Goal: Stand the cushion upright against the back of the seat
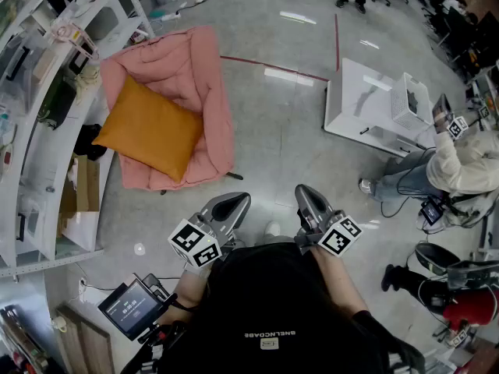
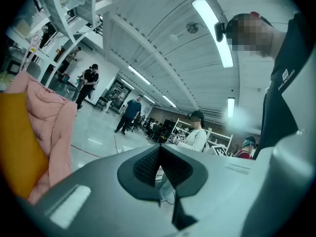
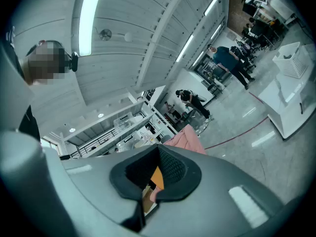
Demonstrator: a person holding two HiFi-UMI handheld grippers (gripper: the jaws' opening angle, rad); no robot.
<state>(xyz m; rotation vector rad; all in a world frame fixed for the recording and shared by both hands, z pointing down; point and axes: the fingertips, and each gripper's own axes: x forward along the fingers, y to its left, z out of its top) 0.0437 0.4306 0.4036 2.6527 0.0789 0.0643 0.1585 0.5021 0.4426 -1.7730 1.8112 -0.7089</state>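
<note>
cushion [image 1: 148, 128] lies on the pink seat [image 1: 204, 80]; left claw [image 1: 236, 201] and right claw [image 1: 303, 193] closed, empty, well away.

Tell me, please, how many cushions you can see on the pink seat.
1: the orange cushion lies on the pink seat, upper left in the head view. More could be hidden underneath.

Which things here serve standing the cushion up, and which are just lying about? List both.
For the job:
orange cushion
pink seat
left claw, shut
right claw, shut

Lying about:
white shelving
cardboard box
white table
white basket
</note>
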